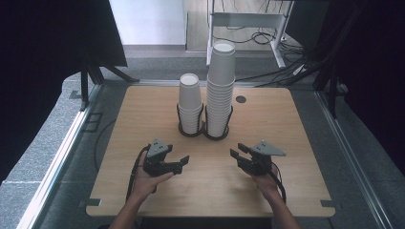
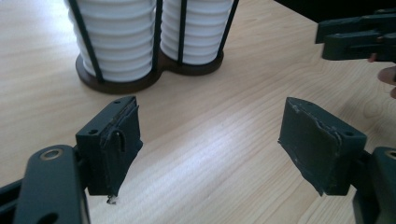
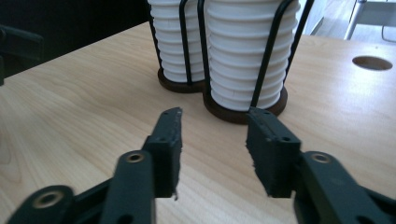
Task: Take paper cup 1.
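At the near edge of the counter [image 1: 210,191], two forearms come in from below, each hand holding a tool a little in from that edge.

The left claw [image 1: 183,163] sits left of the middle and points inward and slightly toward the far edge. In the left gripper view its jaws stand wide apart, with nothing but bare wood between them. The right claw [image 1: 237,151] sits right of the middle and is angled toward the left one. Its jaws stand apart by a narrower gap, and they too hold nothing. The two claws are well apart from each other, and neither touches anything.

Past them, around the middle of the counter and a little toward the far edge, stands a black wire cup holder [image 1: 204,131] on a dark double-round base. Its left ring carries the short stack of white paper cups [image 1: 190,102]. Its right ring carries the tall stack of white paper cups [image 1: 221,86], which rises well above its neighbour. Both stacks stand upright, just beside each other.

Farther on, near the far edge and to the right of the stacks, there is a round hole [image 1: 240,99] in the counter.
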`<state>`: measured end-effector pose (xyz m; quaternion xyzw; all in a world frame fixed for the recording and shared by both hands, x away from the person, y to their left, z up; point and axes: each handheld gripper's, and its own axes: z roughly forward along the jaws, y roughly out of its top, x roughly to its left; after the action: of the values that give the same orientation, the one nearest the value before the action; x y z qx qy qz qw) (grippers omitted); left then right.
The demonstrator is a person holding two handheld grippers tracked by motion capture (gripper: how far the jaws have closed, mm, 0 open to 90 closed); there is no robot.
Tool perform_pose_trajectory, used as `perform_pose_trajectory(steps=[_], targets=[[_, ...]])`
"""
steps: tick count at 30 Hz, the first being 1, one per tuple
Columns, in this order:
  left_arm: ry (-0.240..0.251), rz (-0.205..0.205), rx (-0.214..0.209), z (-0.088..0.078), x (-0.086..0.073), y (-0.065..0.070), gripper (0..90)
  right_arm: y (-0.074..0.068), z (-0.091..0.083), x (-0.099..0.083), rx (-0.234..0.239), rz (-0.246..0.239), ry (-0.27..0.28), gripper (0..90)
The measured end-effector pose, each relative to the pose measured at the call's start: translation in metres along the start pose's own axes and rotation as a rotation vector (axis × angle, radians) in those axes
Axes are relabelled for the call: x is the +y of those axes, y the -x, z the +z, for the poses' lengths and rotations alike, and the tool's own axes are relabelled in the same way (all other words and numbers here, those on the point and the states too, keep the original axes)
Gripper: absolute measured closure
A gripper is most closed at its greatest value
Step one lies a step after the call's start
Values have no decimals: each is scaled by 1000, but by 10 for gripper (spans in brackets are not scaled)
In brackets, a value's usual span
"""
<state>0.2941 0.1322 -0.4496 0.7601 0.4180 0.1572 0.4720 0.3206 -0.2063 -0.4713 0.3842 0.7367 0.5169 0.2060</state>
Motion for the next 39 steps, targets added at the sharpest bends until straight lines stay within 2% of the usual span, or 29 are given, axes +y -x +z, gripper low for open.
perform_pose_trajectory(steps=[2,11,17,24,29,35,39], targets=[[7,14,-4,0,8,0,207,-1,3,4,6,-10,11,599],[11,28,-7,6,20,-6,207,-5,13,19,40,-22,21,629],[11,39,-16,11,28,-7,207,-9,23,25,88,-27,16,702],[16,43,-25,16,35,-9,207,-9,29,29,95,-37,12,752],[10,55,-30,19,38,-6,207,-9,33,37,98,-44,9,806],[12,71,-28,17,45,-4,207,-8,41,46,103,-48,6,855],[16,67,-33,16,47,-4,207,-13,50,52,113,-62,3,866]])
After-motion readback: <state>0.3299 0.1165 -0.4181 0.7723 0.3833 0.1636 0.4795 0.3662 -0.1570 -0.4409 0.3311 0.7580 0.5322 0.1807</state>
